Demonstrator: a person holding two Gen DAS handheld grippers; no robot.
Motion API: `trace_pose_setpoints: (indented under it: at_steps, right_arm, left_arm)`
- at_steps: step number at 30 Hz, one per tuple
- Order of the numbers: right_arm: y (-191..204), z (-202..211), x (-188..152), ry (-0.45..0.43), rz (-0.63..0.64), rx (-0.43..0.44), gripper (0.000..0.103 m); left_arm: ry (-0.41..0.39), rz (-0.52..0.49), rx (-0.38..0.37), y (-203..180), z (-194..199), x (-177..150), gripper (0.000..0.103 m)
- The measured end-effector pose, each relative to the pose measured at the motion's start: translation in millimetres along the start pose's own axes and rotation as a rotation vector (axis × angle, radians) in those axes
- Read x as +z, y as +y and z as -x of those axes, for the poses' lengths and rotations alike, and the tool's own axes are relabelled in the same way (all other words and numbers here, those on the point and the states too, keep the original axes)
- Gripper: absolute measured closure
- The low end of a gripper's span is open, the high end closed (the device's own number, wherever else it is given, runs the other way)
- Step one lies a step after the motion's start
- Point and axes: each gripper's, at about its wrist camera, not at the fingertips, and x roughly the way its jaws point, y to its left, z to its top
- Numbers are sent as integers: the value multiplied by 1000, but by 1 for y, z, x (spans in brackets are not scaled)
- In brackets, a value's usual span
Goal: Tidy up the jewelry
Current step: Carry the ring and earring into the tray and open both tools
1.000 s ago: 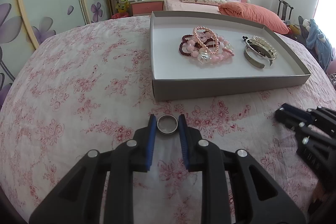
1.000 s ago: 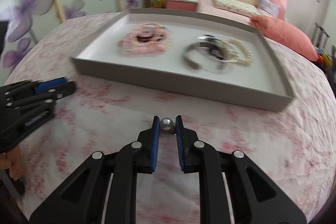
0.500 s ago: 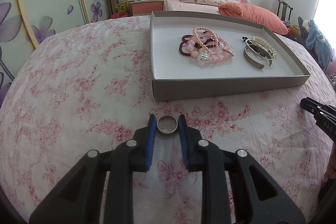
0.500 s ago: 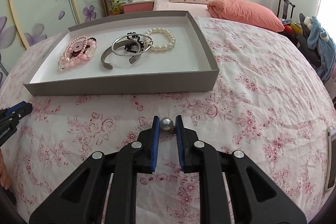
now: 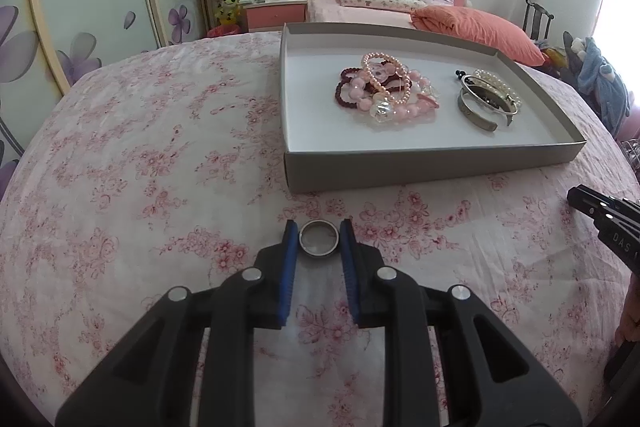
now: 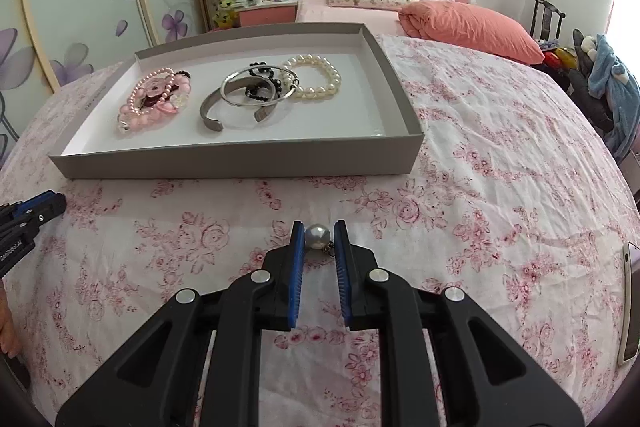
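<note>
My left gripper (image 5: 319,231) is shut on a silver ring (image 5: 319,244) and holds it over the floral cloth, just in front of the grey tray (image 5: 432,167). My right gripper (image 6: 318,233) is shut on a grey pearl earring (image 6: 317,237), in front of the tray's near wall (image 6: 240,161). The tray holds a heap of pink and dark red bead bracelets (image 5: 380,91) (image 6: 154,101), silver bangles (image 5: 482,105) (image 6: 240,95), a black bead bracelet (image 6: 262,83) and a white pearl bracelet (image 6: 316,77). Each gripper shows at the edge of the other's view, the right one (image 5: 600,219) and the left one (image 6: 28,215).
The pink floral cloth (image 5: 140,167) covers a round table. A phone (image 6: 630,303) lies at its right edge. Behind stand a bed with an orange pillow (image 5: 476,27), a pink nightstand (image 5: 276,13), a wardrobe with purple flowers (image 5: 80,7) and a chair with blue clothes (image 6: 608,87).
My right gripper swung to the right along the tray's front, with the earring held. It drew away from the left gripper. The left gripper stayed still with the ring.
</note>
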Motion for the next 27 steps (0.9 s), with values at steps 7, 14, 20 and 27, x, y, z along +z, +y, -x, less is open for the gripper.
trace_pose_setpoints:
  at_steps: [7,14,20,27]
  right_arm:
    - [5,13,0,-50,13,21,87]
    - [14,31,9,-122,28,56,87]
    - [21,46,13,-170,41,71,87]
    - [27,63,17,-224,46,85,87]
  left_arm:
    - [-4,17,-15,2,6,-4,81]
    - [-52,15,-46,-7,25,0,81]
    - [-126,1,-54,-16,45,3,81]
    - [-238,-16,-54,-25,74,9,81]
